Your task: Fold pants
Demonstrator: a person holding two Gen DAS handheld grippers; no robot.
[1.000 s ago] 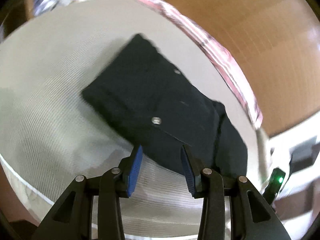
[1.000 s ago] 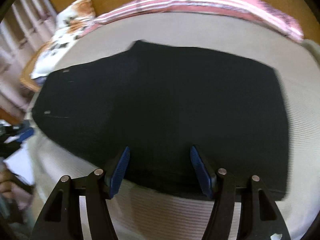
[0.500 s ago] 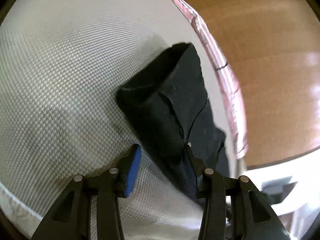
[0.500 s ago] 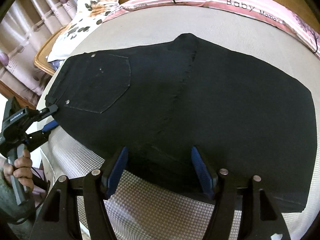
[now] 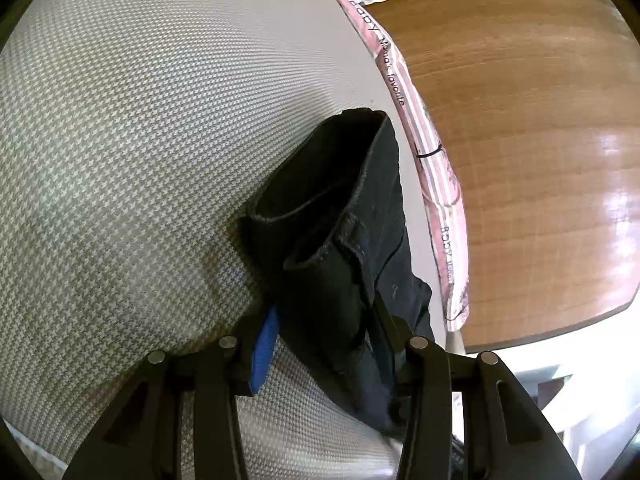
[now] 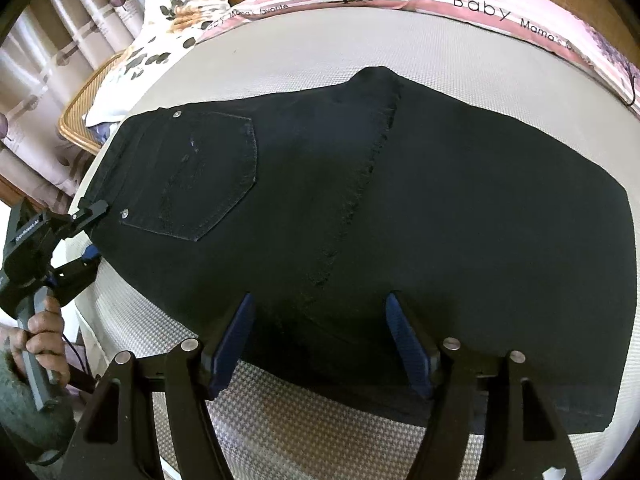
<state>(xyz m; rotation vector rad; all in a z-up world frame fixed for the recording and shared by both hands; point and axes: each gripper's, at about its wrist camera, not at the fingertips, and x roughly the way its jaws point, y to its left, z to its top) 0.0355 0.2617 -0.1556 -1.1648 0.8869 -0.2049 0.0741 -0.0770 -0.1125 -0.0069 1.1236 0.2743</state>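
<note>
The black denim pants (image 6: 360,220) lie flat on the grey woven mattress (image 6: 360,36), already folded leg over leg (one fold appears done; the crosswise folds remain); the left gripper (image 5: 324,344) is clamped on the waistband corner at the mattress edge; the right gripper (image 6: 320,340) has its jaws opening over the near hem, nothing pinched. Compared with a second ago, the left gripper has come down onto the waistband.

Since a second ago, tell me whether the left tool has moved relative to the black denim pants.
Yes. The left tool has closed in on the black denim pants' waistband end, with the fabric now between its fingers; the houndstooth mattress cover fills more of its view.
</note>
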